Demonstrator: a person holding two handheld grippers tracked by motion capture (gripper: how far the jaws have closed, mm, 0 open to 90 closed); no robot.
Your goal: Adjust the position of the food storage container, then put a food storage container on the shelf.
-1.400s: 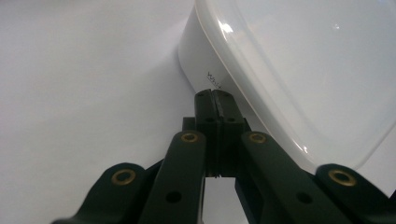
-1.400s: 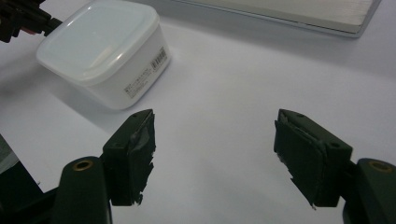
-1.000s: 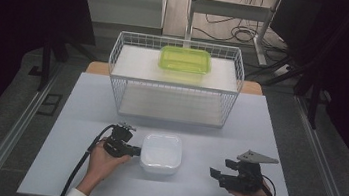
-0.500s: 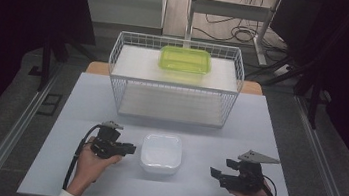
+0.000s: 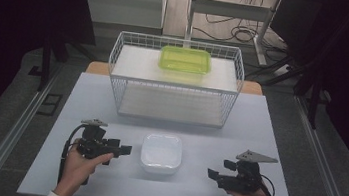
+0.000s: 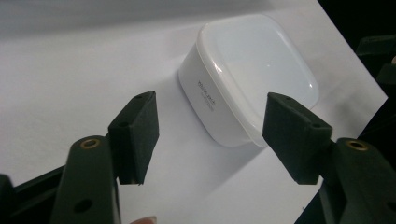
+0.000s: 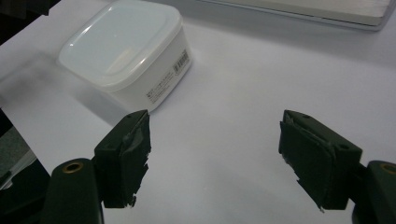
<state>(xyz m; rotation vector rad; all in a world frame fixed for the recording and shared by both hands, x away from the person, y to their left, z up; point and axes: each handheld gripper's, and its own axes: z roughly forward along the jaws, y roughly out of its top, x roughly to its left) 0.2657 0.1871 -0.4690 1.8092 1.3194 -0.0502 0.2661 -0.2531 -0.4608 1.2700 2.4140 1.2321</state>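
White box (image 5: 161, 152) left free on the table (image 5: 112, 95), between both grippers.
Left gripper (image 5: 125, 150) is seen just left of the box; its jaws have just been opening, now spread, nothing pinched. Right gripper (image 5: 212, 174) is held well to the box's right, jaws spread, empty. Green box (image 5: 185, 59) is sat in the wire basket (image 5: 174, 85) behind.

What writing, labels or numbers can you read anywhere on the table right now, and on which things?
White box, side wall in the left gripper view: small grey print in two lines, too small and blurred to read.
White box, side wall in the right gripper view: barcode sticker with tiny print, not legible.
Green box in the wire basket: no writing that I can see.
Nothing can be quoted.
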